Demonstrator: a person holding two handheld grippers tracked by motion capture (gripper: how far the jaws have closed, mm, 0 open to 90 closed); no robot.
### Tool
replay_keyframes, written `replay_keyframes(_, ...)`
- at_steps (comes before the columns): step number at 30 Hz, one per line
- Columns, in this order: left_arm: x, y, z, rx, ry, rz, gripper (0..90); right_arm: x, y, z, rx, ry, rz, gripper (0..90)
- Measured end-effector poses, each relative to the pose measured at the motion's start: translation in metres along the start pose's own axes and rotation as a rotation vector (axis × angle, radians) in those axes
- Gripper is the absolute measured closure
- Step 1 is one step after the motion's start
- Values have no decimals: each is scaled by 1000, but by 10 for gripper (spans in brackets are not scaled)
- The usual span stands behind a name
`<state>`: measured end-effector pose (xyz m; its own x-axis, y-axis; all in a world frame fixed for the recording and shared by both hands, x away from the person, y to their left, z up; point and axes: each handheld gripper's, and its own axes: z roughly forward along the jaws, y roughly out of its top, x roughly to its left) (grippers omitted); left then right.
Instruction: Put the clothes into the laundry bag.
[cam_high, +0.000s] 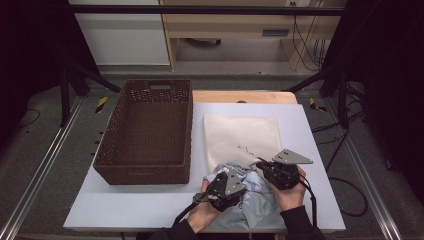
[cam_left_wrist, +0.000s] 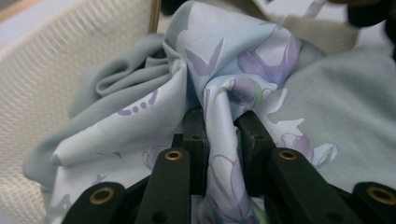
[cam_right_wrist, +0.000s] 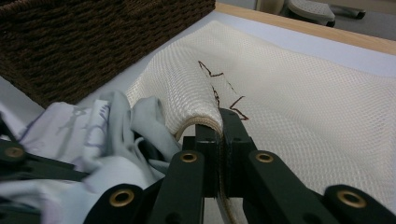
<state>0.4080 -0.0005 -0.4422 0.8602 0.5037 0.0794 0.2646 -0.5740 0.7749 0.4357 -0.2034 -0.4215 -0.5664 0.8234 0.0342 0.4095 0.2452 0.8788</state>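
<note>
**Soft goods at the bag mouth: handling and grip findings**

Located at the near edge of the table (cam_high: 125, 210), just right of the brown wicker basket (cam_high: 145, 132): a crumpled floral garment (cam_left_wrist: 219, 84), pale blue-grey with purple flowers, bunched against the near end of a cream mesh laundry bag (cam_high: 242, 135) lying flat.

Left tongs (cam_left_wrist: 219, 140): pinching a gathered fold of the floral garment, cloth pulled up between the pads. Right tongs (cam_right_wrist: 218, 135): pressed together on the rim of the mesh laundry bag, lifting that edge into a small arch beside the garment.

Handling, judged from appearance:
- Garment: light, limp, thin, creasing freely. No stiffness to push against; likely to sag, trail and bunch rather than slide in as one piece.
- Printed face fairly smooth, so possibly slippery in a shallow pinch. Best taken deep on a bunched fold, as now, not by a single thin layer.
- Bag: open-weave netting, light and floppy, collapsing shut wherever unsupported. Hemmed rim the firmest part and the right place to hold; mesh elsewhere likely to stretch or snag on a pad corner.
- Nothing fragile; main risks a dropped fold, or the mouth closing while cloth is fed.

Recommended: rim kept raised and wide, garment fed leading fold first, then re-gripped further back for the trailing cloth.
</note>
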Motion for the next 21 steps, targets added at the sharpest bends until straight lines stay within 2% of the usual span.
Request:
replay_keyframes(4, 5, -3, 13, 23, -17, -48, 748, 0, -1, 0, 8, 3, -5, 878)
replay_keyframes(6, 6, -5, 17, 26, -17, -57, 740, 2, -1, 1, 14, 2, -1, 877)
replay_keyframes(9, 6, -5, 14, 14, -19, -48, 708, 3, -2, 2, 15, 2, -8, 878)
replay_keyframes(11, 6, -4, 7, 1, -34, -42, 645, 1, -2, 2, 13, 0, -7, 878)
replay_keyframes(13, 7, -2, -5, -13, -50, -55, 523, -1, -2, 1, 13, -1, -2, 878)
replay_keyframes(14, 8, -1, -14, -25, -46, -46, 460, -1, -2, 1, 12, -3, 5, 878)
replay_keyframes(17, 13, 0, -32, -53, -6, -19, 356, -2, -3, 0, 11, -7, 11, 878)
replay_keyframes(19, 18, 0, -35, -53, 22, -19, 303, -2, -3, 1, 9, -6, 5, 877)
replay_keyframes(21, 26, -2, -31, -37, 41, -33, 235, -1, -3, 1, 13, -4, 3, 877)
